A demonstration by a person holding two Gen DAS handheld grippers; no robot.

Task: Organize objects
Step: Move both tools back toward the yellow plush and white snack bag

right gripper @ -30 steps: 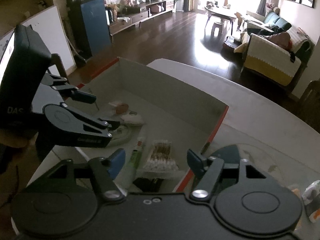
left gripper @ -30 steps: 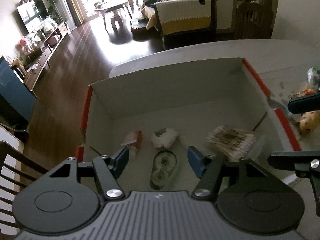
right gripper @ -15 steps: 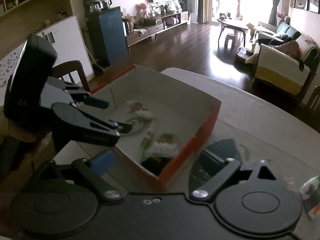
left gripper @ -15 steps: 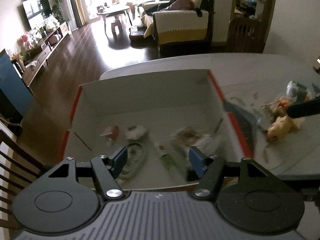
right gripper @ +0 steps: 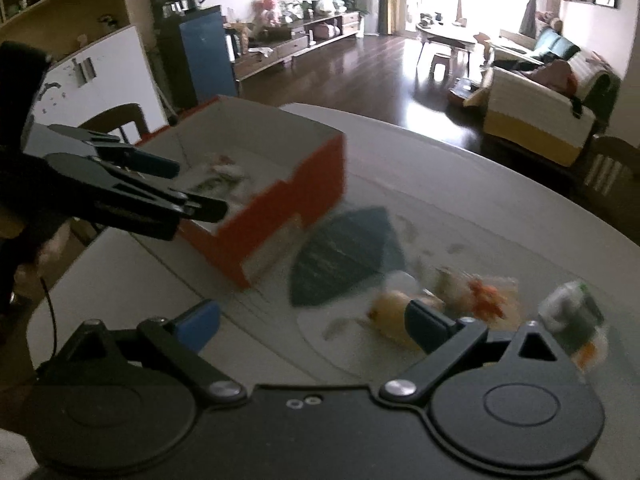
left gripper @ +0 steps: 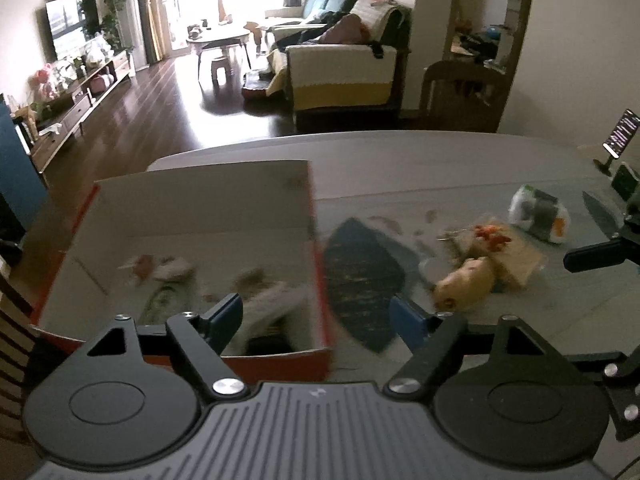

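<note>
An open cardboard box (left gripper: 208,204) with orange-red rims stands on the table at the left, with several small blurred items inside. My left gripper (left gripper: 316,312) hangs open and empty above the box's near right corner. To the right of the box lie a dark blue leaf-shaped mat (left gripper: 360,276), a yellow toy (left gripper: 464,284), a clear packet with something orange (left gripper: 496,240) and a white-and-green pack (left gripper: 538,210). In the right wrist view my right gripper (right gripper: 312,316) is open and empty, just short of the mat (right gripper: 344,256) and yellow toy (right gripper: 388,308). The box (right gripper: 280,204) and left gripper (right gripper: 196,188) sit to its left.
A phone on a stand (left gripper: 622,136) is at the table's far right. A wooden chair (left gripper: 460,92) stands behind the table and another chair (right gripper: 116,120) beside the box. The round table edge (left gripper: 360,140) curves behind the box.
Both grippers have pulled back from over the box and swung right, so the mat and loose items on the table now show. Both stayed open.
</note>
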